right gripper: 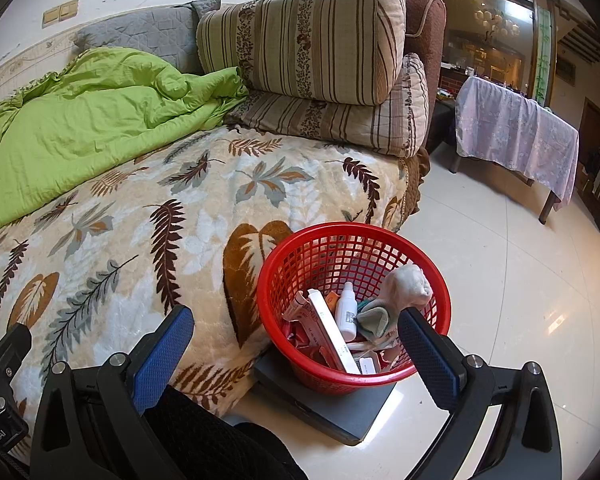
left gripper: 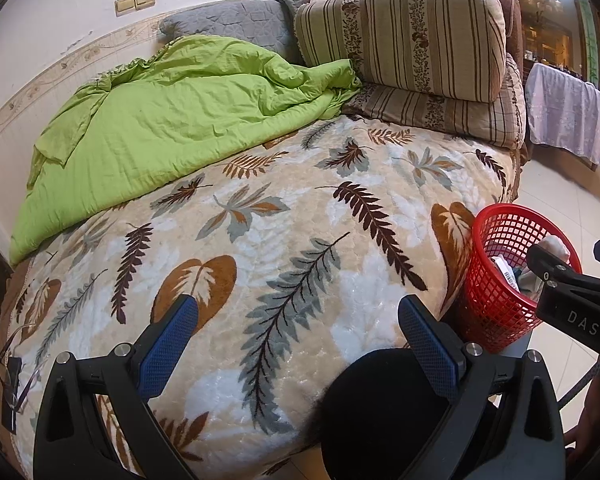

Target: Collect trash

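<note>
A red mesh basket (right gripper: 324,256) stands on a grey box (right gripper: 340,412) on the floor beside the bed. It holds trash: a white bottle (right gripper: 346,314), a long white box (right gripper: 332,332), crumpled cloth (right gripper: 404,288) and wrappers. My right gripper (right gripper: 296,344) is open, held above and just in front of the basket's near rim, nothing between its fingers. My left gripper (left gripper: 298,330) is open over the leaf-patterned bedspread (left gripper: 260,240), empty. The basket (left gripper: 496,280) shows at the right of the left wrist view, with the right gripper's body over it.
A rumpled green quilt (left gripper: 160,120) lies at the bed's far left. Striped pillows (left gripper: 404,36) are stacked at the head, a grey pillow (left gripper: 228,20) behind. Glasses and a cable (left gripper: 12,376) lie at the bed's left edge. A cloth-covered table (right gripper: 516,132) stands on tiled floor (right gripper: 520,300).
</note>
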